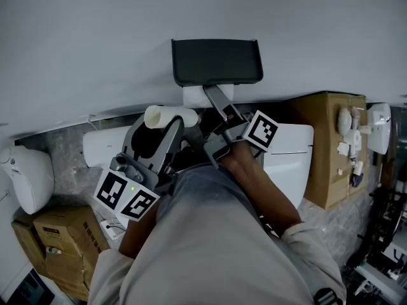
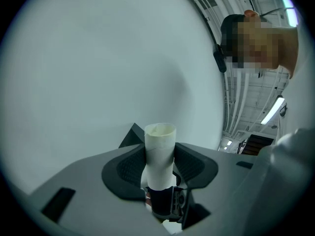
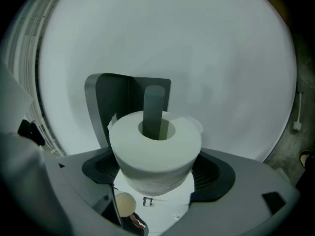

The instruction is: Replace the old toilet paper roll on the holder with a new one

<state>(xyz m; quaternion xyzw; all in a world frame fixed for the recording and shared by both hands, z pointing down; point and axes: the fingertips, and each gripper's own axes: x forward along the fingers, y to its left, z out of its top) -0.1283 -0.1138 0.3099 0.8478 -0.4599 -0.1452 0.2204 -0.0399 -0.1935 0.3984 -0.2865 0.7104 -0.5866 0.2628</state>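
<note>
My left gripper (image 2: pixel 160 173) clamped on the empty cardboard tube (image 2: pixel 160 151), low and left of the dark wall holder (image 1: pixel 216 61), my right gripper (image 3: pixel 155 176) gripping the new toilet paper roll (image 3: pixel 155 149) at the holder, holder arm (image 3: pixel 154 107) showing through the roll's core

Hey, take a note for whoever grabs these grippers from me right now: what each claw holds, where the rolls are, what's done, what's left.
Left claw: shut on the old cardboard tube, which is off the holder.
Right claw: shut on the new roll, up at the holder; the holder's arm shows in the roll's core.
Done: old tube removed.
Left: the new roll looks only partly threaded, so seat it, let go, then put the old tube aside.
</note>
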